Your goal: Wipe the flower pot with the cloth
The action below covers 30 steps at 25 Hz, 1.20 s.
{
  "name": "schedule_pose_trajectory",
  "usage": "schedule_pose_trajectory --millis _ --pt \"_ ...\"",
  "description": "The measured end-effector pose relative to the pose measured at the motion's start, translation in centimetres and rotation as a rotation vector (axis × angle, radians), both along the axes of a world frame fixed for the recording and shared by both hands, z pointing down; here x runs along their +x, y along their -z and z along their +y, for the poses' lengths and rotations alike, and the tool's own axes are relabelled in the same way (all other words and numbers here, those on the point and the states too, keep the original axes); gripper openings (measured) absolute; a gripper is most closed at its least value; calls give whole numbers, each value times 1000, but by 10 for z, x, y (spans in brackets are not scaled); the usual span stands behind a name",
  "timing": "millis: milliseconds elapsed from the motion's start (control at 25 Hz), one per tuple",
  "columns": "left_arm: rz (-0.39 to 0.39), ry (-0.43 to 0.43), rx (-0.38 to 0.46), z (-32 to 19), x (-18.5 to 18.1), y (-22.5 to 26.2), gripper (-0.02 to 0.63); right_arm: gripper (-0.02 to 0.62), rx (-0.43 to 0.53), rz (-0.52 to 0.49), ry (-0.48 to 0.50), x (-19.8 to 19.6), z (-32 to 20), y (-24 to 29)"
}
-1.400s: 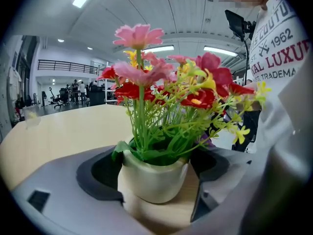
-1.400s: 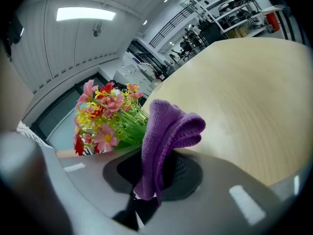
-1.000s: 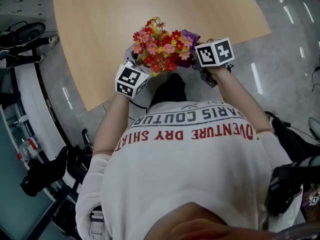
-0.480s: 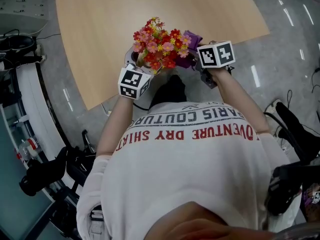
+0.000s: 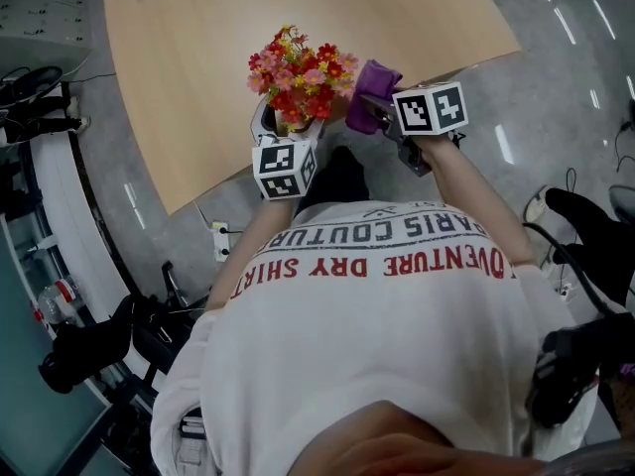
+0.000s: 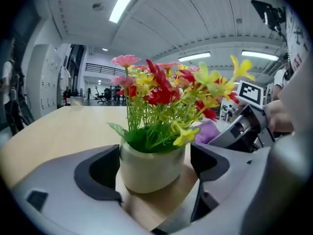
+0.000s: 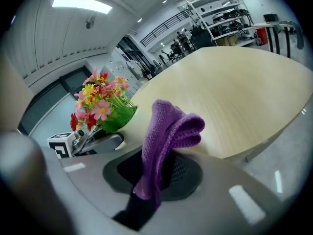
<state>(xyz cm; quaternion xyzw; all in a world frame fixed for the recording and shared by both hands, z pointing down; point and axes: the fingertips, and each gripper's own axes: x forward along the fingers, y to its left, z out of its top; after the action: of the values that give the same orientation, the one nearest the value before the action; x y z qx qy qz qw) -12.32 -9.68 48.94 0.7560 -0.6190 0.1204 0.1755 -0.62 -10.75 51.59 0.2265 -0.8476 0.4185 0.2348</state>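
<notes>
At the table's (image 5: 198, 58) near edge the flower pot (image 6: 146, 173) sits clasped between the left gripper's (image 6: 154, 155) wide-spread jaws; over that same edge the right gripper (image 7: 156, 173), jaws pinched on the purple cloth (image 7: 168, 126), hovers alongside.

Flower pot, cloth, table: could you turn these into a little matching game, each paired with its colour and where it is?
1. flower pot
2. cloth
3. table

A. light wood
B. purple, pinched in the right gripper
C. cream, held between the jaws of the left gripper

Pairs: 1-C, 2-B, 3-A
</notes>
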Motion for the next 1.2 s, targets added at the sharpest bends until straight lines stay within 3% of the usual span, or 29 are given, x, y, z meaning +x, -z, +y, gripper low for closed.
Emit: schedule_pose_trajectory --millis 160,280,640,800,1200 --pt "-46 112 7 -6 0 -7 437 61 -8 -5 -17 12 6 -4" --pt "-44 149 9 -7 1 -10 437 61 -7 -9 -29 21 10 -5" --pt "-40 119 15 -9 0 -8 437 61 -7 -17 -38 25 11 -3" --pt "-35 17 14 -9 -1 -4 437 61 -9 -31 -30 18 9 3" --pt "-26 -366 12 -10 -10 3 437 61 -36 -109 30 -12 13 24"
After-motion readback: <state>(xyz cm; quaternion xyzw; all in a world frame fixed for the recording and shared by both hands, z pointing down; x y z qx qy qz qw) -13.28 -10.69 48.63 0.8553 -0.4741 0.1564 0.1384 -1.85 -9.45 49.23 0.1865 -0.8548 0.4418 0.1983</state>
